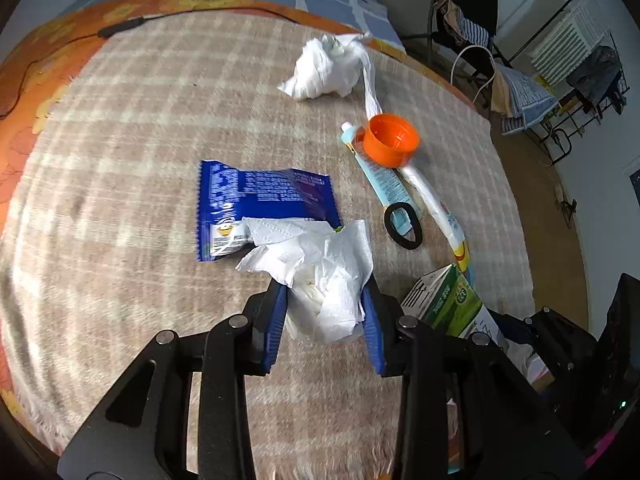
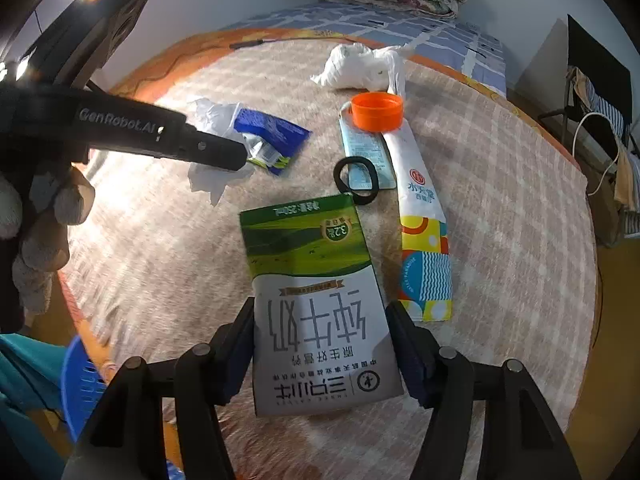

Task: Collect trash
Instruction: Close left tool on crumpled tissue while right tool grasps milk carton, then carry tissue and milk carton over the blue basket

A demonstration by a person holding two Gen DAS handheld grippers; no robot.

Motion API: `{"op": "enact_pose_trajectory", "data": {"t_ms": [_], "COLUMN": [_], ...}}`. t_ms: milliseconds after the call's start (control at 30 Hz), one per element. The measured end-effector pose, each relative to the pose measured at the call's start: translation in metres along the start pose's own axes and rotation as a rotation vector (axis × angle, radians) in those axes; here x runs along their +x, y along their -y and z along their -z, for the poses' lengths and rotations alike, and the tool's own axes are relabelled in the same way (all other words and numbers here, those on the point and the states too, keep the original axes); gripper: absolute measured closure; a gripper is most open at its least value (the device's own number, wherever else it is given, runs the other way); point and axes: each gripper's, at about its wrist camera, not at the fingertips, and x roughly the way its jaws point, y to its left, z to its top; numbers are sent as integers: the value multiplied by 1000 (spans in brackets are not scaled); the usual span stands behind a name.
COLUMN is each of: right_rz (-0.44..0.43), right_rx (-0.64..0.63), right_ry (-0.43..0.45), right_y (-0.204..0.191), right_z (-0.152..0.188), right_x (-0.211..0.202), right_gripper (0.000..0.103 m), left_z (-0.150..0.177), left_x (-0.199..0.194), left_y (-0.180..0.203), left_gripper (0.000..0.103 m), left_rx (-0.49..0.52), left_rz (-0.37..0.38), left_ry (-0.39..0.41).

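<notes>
Left claw (image 1: 325,312) is closed on the crumpled tissue (image 1: 320,280), lifted just above the blanket-covered counter (image 1: 120,120). Right claw (image 2: 320,344) brackets the milk carton (image 2: 316,300); pad contact is unclear. Risk: the soft tissue may slip free, and the smooth carton may slide out. The orange cap (image 1: 392,140) remains beyond.

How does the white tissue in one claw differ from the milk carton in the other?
The crumpled tissue is soft, shapeless and plain white; the milk carton is a stiff box, printed green and white. The left gripper squeezes the tissue from both sides, while the right gripper holds the carton's lower end, jaws set wider. Both are trash on the checked blanket.
</notes>
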Motion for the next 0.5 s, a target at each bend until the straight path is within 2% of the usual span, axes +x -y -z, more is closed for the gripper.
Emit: {"op": "enact_pose_trajectory", "data": {"t_ms": [500], "right_rz": [-146], "right_rx": [112], "right_ry": [129], "right_y": [-15], "right_z": [-1], "right_x": [-63], "right_gripper": [39], "left_z": [23], "left_x": [-69], "left_y": [-18], "left_gripper": [69], "left_rx": [19], "left_rz": [12], "left_ry": [80]}}
